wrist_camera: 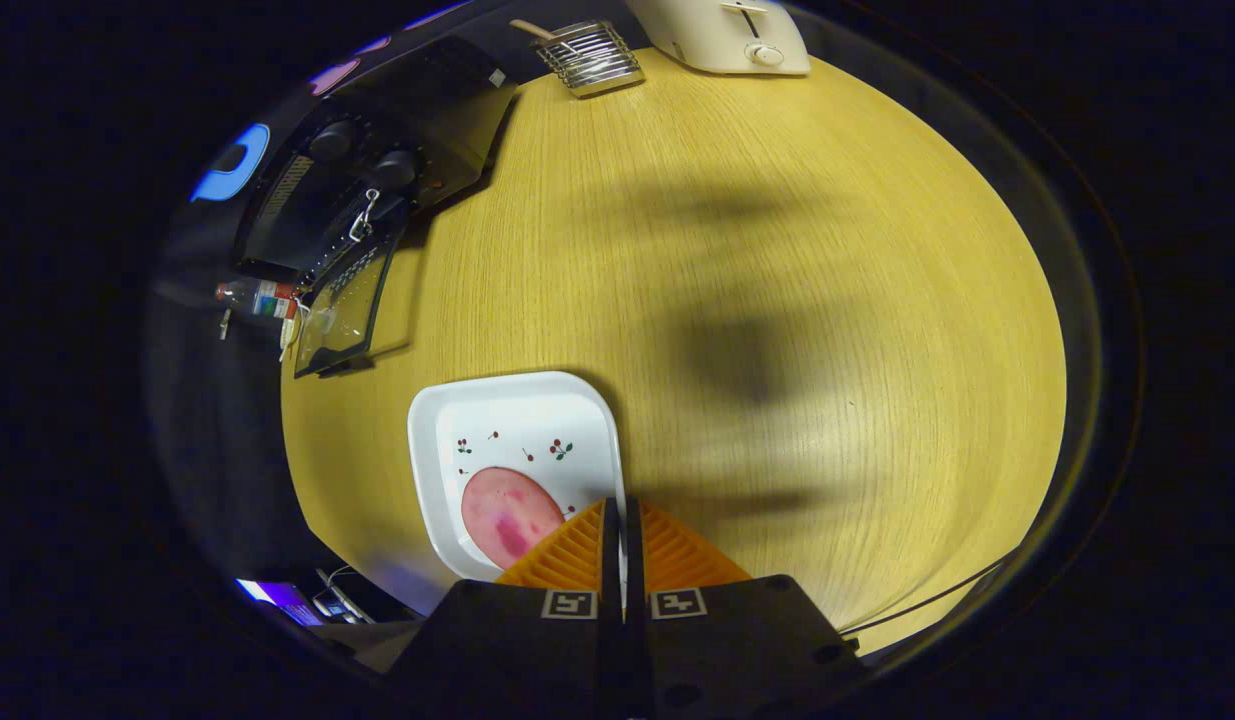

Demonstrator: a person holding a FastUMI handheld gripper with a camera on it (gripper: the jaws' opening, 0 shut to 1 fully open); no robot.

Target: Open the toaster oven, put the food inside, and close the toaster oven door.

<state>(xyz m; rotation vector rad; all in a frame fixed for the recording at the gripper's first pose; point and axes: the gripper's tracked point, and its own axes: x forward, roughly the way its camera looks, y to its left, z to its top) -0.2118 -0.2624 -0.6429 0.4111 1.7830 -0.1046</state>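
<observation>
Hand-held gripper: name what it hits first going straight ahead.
The hand-held gripper, fingers together, sits at the white plate's rim; beyond lies bare wooden table, then probably the wire rack. Depth is unclear.

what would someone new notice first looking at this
The orange gripper, fingers pressed together, sits over the edge of a white plate holding a pink slice of food. Beyond them, across the wooden table, a black toaster oven stands with its door open.

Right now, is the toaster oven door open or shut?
Open: the toaster oven door hangs down onto the table. The gripper fingers are together, holding nothing.
</observation>
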